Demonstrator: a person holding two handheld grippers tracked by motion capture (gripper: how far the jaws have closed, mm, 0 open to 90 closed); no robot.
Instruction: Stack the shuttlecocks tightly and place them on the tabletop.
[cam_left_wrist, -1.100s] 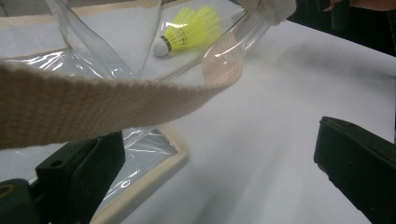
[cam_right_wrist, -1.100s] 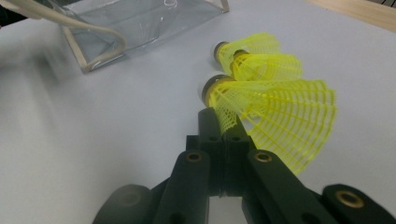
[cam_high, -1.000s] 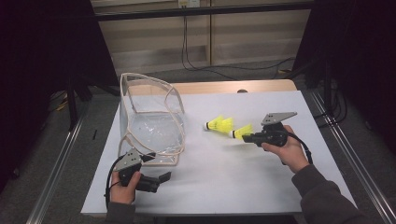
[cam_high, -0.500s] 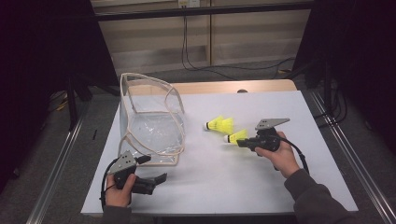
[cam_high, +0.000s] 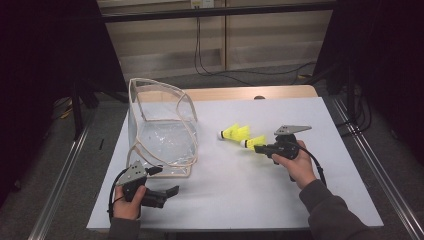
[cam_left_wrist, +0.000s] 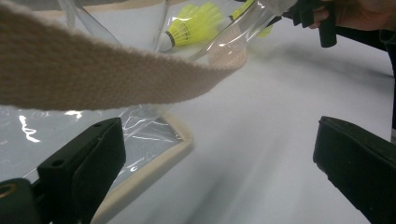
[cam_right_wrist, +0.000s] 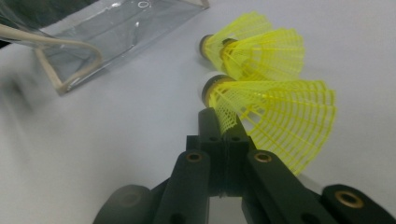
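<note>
My right gripper (cam_high: 262, 148) is shut on the skirt of a yellow shuttlecock (cam_high: 254, 141), held low over the white table right of centre. In the right gripper view the closed jaws (cam_right_wrist: 219, 122) pinch the mesh skirt of that shuttlecock (cam_right_wrist: 275, 112), cork end pointing away. Two more yellow shuttlecocks (cam_high: 235, 132) lie together just beyond it (cam_right_wrist: 254, 44). A clear plastic bag (cam_high: 162, 130) with beige trim stands at the left. My left gripper (cam_high: 168, 195) rests open near the table's front left corner, next to the bag's lower edge (cam_left_wrist: 154, 158), jaws wide apart (cam_left_wrist: 217, 133) with nothing between them.
A beige strap (cam_left_wrist: 93, 74) of the bag hangs across the top of the left gripper view. The white table (cam_high: 240, 200) has dark floor and metal rails on both sides. A wooden board edge (cam_high: 250, 93) lies at the back.
My right gripper, with the shuttlecock in it, has shifted slightly left toward the bag. The left hand has kept still.
</note>
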